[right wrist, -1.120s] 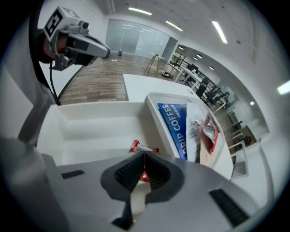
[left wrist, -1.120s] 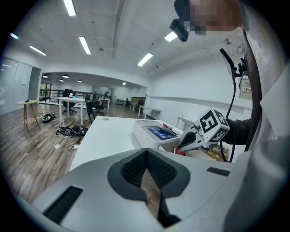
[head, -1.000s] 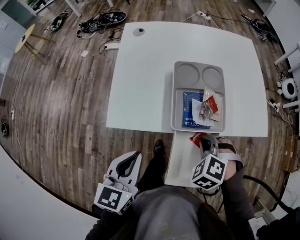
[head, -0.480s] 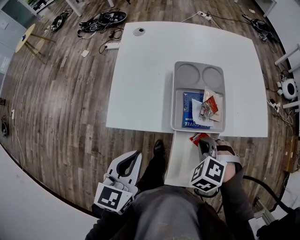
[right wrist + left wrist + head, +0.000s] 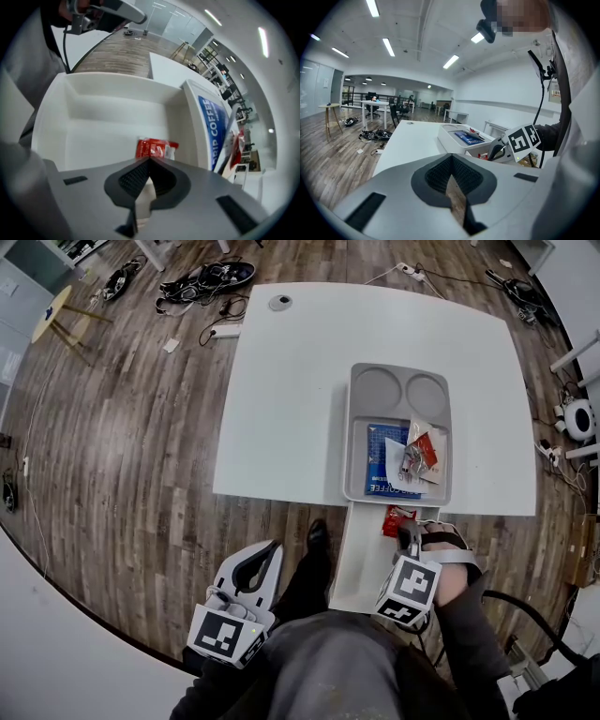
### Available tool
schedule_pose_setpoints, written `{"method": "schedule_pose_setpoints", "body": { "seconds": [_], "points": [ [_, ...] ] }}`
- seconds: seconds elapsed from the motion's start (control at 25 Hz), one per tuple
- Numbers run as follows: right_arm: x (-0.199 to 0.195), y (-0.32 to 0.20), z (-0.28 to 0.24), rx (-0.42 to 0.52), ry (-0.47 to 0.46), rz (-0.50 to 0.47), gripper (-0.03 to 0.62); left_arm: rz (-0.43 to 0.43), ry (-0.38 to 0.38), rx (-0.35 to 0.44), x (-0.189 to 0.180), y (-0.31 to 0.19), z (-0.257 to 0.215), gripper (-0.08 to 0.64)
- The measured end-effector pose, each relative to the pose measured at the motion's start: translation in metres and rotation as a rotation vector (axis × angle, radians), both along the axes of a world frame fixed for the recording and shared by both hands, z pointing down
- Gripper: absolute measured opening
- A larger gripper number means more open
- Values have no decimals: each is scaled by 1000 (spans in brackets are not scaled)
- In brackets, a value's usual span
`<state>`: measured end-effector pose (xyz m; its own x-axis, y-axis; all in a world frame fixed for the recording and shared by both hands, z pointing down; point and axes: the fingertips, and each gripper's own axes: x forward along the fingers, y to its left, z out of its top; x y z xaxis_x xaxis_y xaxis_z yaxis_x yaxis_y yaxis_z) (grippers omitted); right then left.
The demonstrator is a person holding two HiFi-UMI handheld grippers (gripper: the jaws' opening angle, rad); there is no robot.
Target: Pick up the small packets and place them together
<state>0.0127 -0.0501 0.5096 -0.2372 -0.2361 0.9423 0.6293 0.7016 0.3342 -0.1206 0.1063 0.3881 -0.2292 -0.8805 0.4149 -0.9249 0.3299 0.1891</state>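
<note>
The right gripper [image 5: 149,160] pointed steeply into the white bin [image 5: 108,112], fingers closed beside the red packet [image 5: 157,149] (no grip evident), probably to nudge it; the left gripper [image 5: 451,158] waited shut and empty.

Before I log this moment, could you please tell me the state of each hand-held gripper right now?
Left hand-held gripper: closed, empty.
Right hand-held gripper: closed, nothing held; red packet lies just beyond its tips.

Red packet [image 5: 156,149] just ahead of right gripper [image 5: 149,161] — white bin [image 5: 103,117] under it; beyond, grey tray [image 5: 377,390], blue white-lettered box [image 5: 381,460].
</note>
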Motion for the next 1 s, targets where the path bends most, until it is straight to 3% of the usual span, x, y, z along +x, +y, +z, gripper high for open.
{"method": "schedule_pose_setpoints", "body": {
  "seconds": [0.08, 0.28, 0.4, 0.56, 0.8, 0.84, 0.88, 1.0],
  "points": [
    [-3, 12, -2, -54, -30, -4, 5, 5, 1, 3, 1, -1, -1, -3],
    [-16, 5, -23, -177, -149, 129, 16, 4, 1, 1, 1, 0, -1, -3],
    [-14, 6, -20, -240, -108, 139, 165, 6, 2, 3, 1, -1, -1, -3],
    [-11, 10, -8, -255, -49, 128, 222, -1, 2, 1, -2, 1, -1, -3],
    [-15, 9, -11, -236, -38, 125, 220, -14, 5, 0, -10, 5, -2, -3],
    [-17, 6, -13, -209, -59, 123, 185, -14, 5, 0, -11, 5, -2, -3],
    [-20, 1, -14, -179, -80, 119, 23, -14, 5, -1, -11, 5, -2, -3],
    [-22, -4, -15, -155, -100, 120, 23, -14, 6, -7, -10, 6, -2, -3]
  ]
}}
